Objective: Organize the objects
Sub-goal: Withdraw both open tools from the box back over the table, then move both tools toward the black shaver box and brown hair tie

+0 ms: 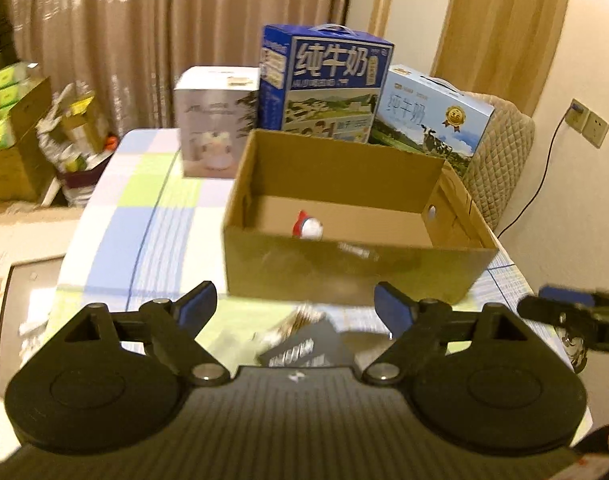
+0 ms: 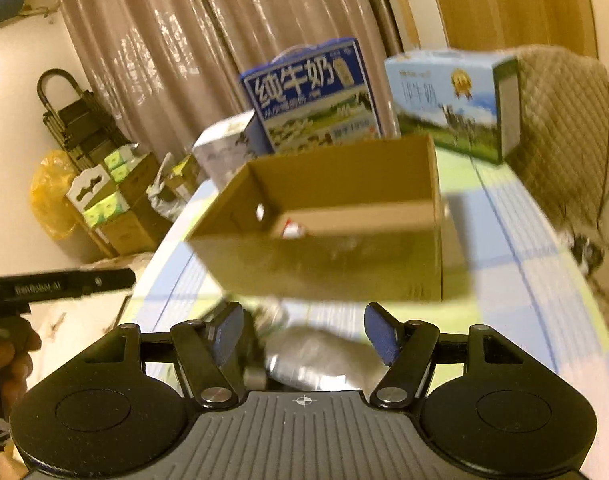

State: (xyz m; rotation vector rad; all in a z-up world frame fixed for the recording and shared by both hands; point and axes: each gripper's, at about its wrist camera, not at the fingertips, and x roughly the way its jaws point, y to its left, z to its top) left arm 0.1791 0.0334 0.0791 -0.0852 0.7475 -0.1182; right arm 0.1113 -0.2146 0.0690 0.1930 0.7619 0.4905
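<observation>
An open cardboard box (image 1: 356, 268) stands on the checked tablecloth, with a small red and white item (image 1: 309, 227) on its floor. My left gripper (image 1: 296, 306) hangs open just short of the box's near wall. Nothing is between its pads, and a dark packet (image 1: 304, 346) lies on the table below them. In the right wrist view the same box (image 2: 324, 264) sits ahead. My right gripper (image 2: 304, 334) is open over a silvery bag (image 2: 316, 358) on the table, and its pads do not press on it. Each gripper shows in the other's view: the right gripper (image 1: 572, 312) and the left gripper (image 2: 64, 282).
Behind the box stand a dark blue milk carton (image 1: 324, 84), a light blue milk carton (image 1: 428, 116) and a white box (image 1: 214, 120). A quilted chair back (image 1: 500, 152) is at the far right. Stacked cartons (image 1: 12, 128) fill the floor on the left. A hand (image 2: 8, 360) holds the left gripper.
</observation>
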